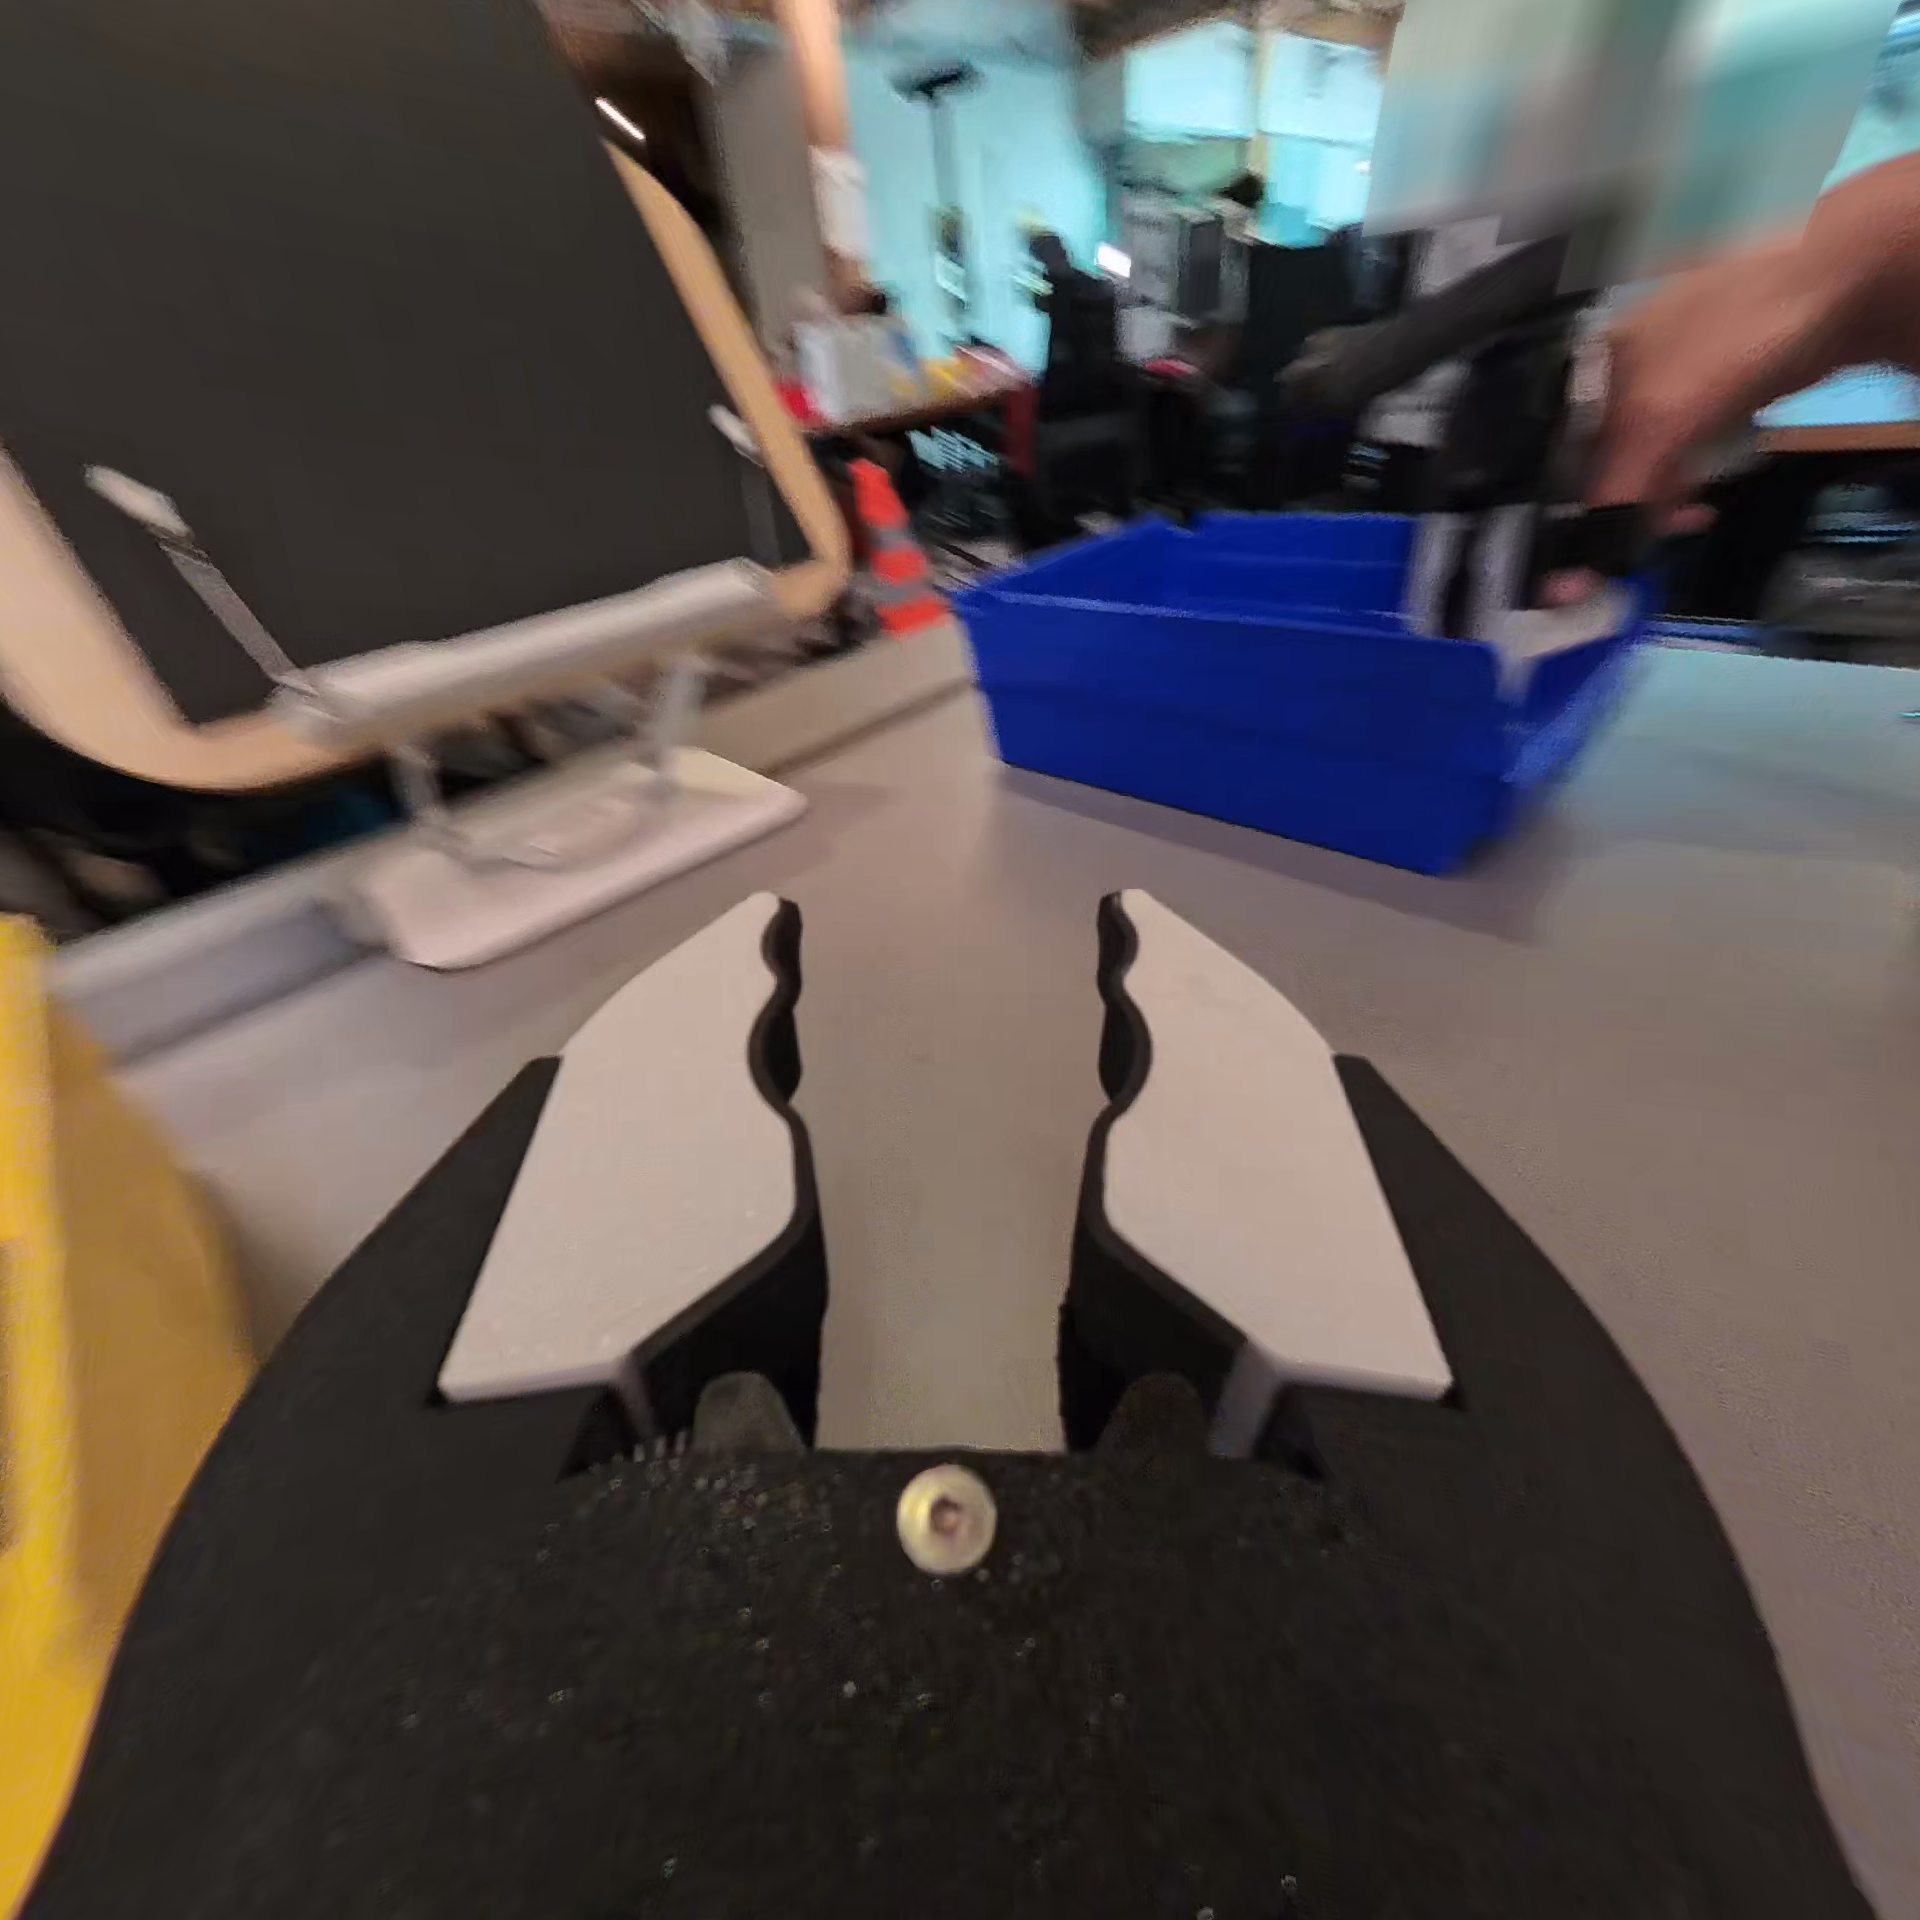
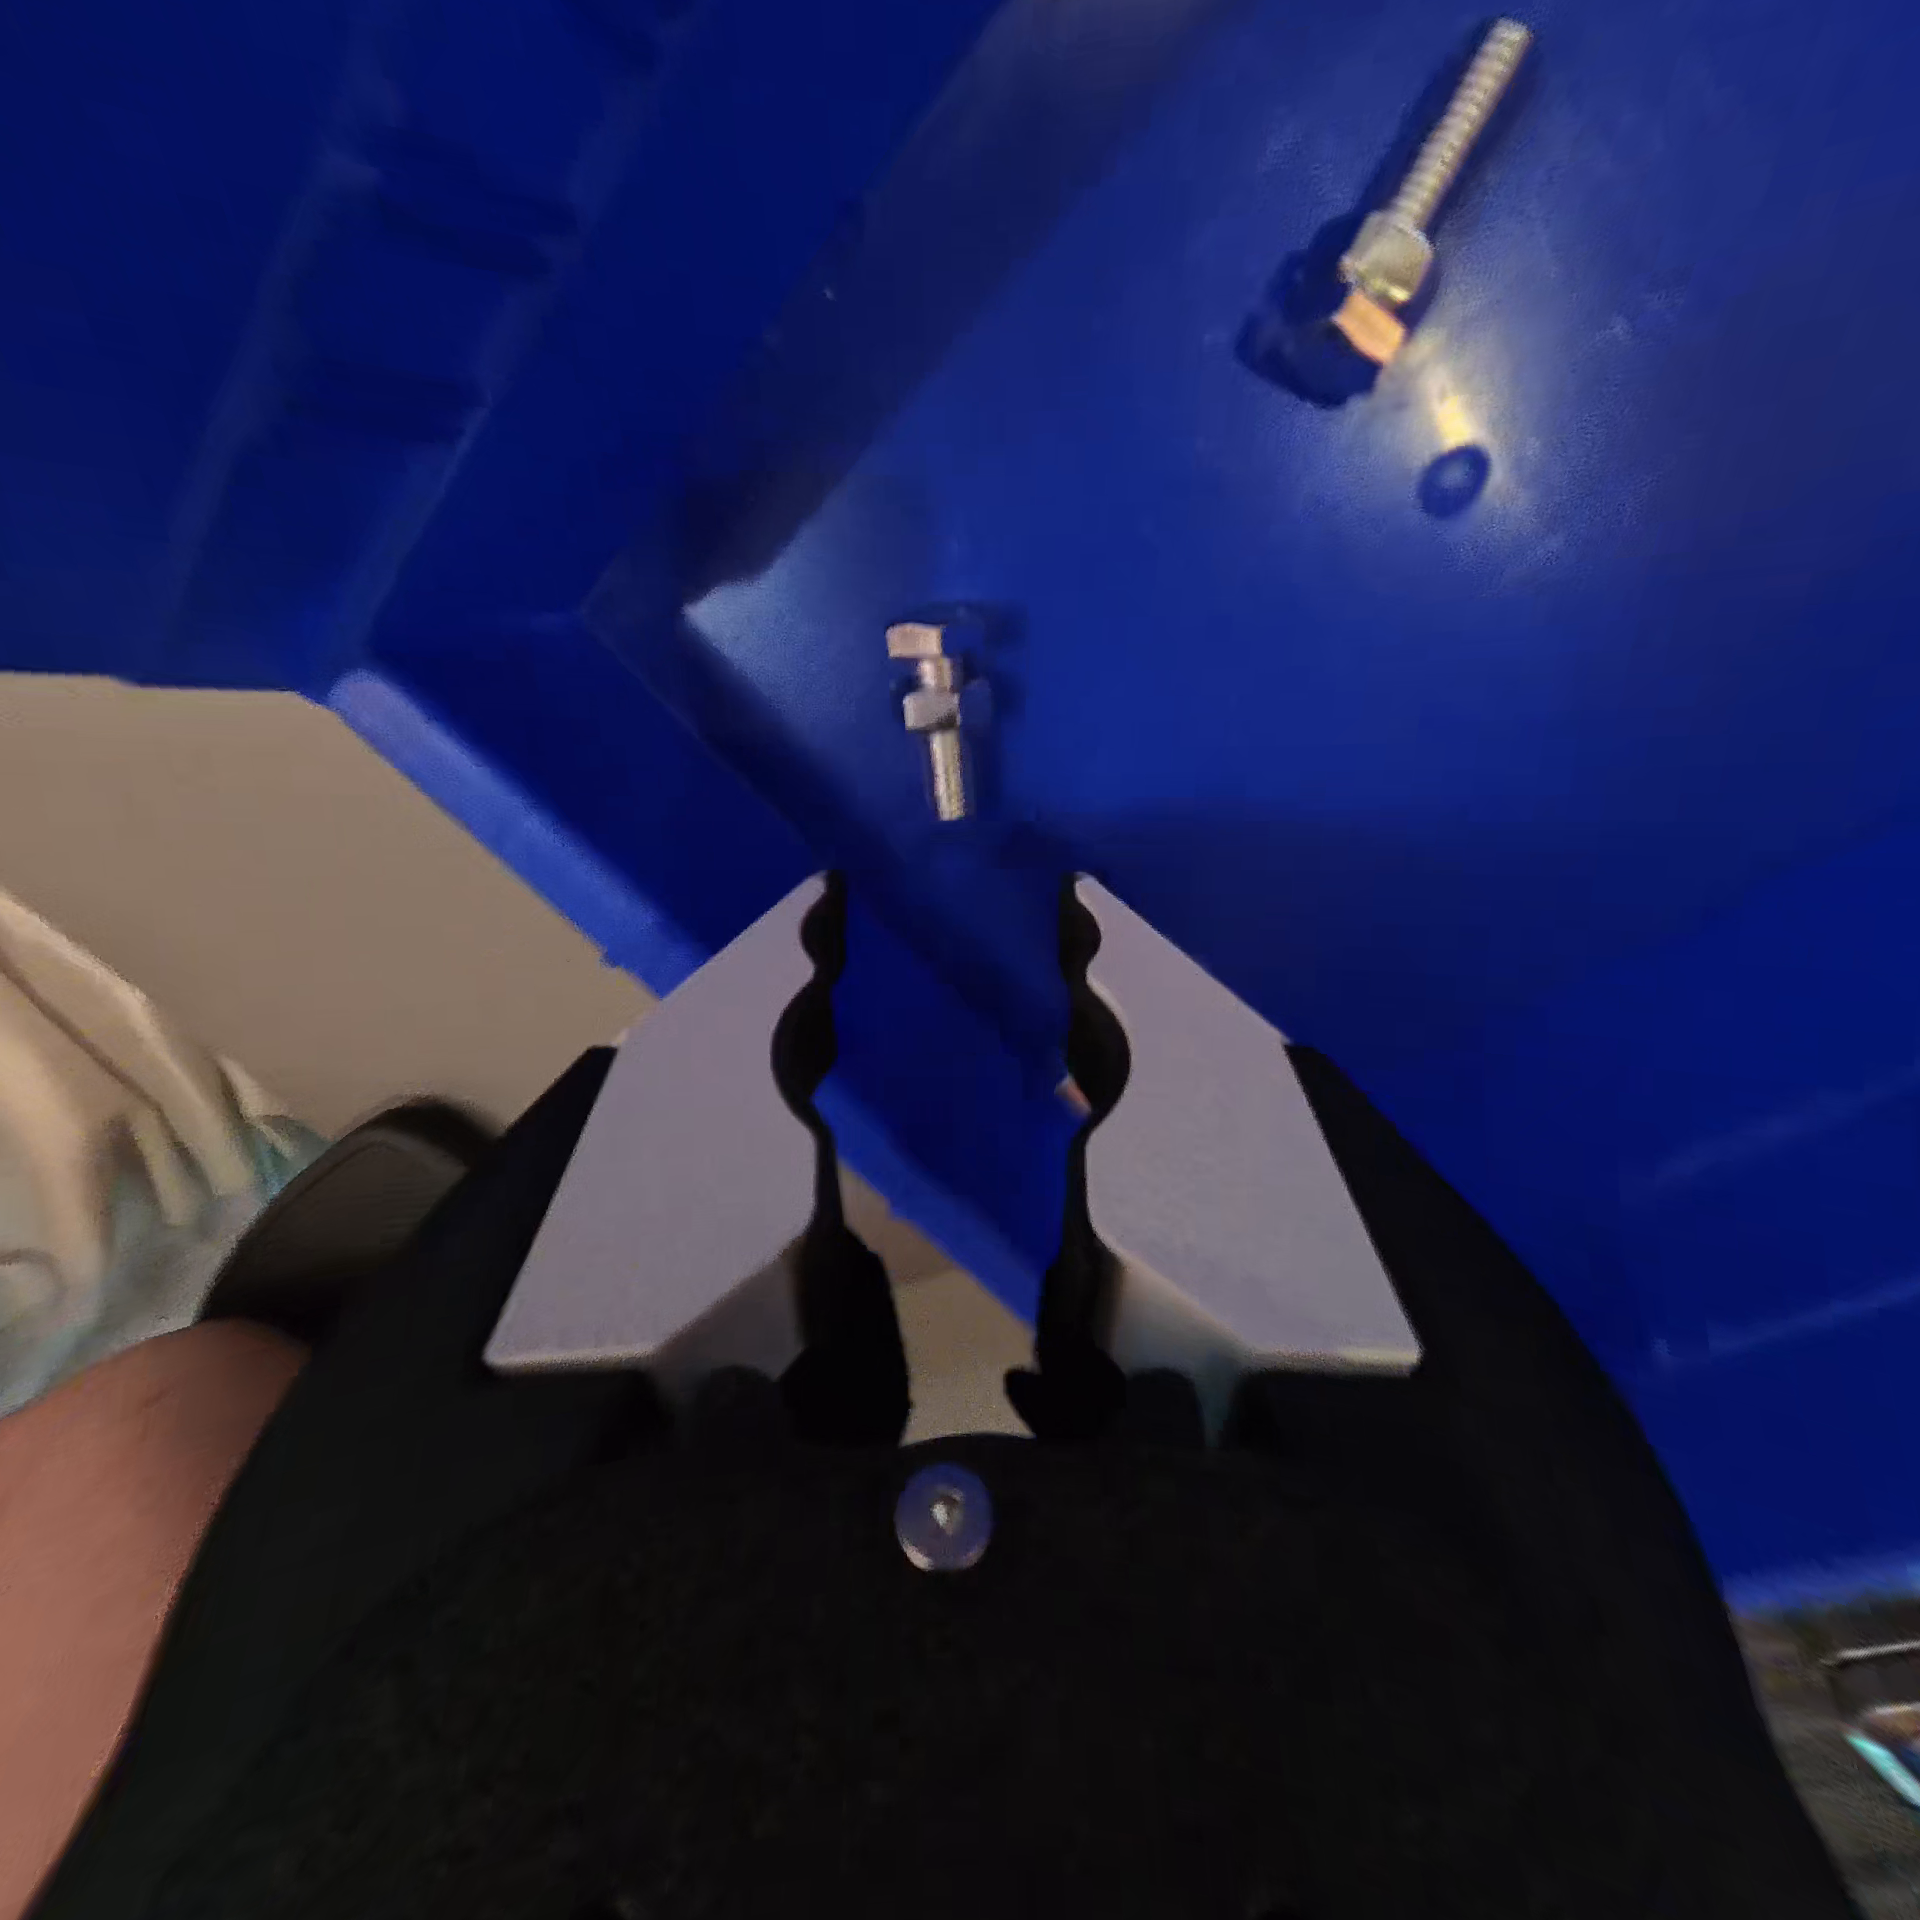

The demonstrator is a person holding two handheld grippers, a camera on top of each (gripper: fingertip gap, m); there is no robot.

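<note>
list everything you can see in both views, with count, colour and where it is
bin: one, blue, on the table ahead and right of the left gripper; the right gripper reaches into it
short bolt with nut: one, silver, on the bin floor just past the right gripper's fingers
long bolt with nut: one, silver, farther in on the bin floor
table: one, grey
stand: one, white base, left side of the table, bearing a dark panel with a tan rim
yellow object: one, left edge, blurred
traffic cone: one, orange, in the background
left gripper: fingers apart, nothing between them
right gripper: fingers apart, nothing held
</note>
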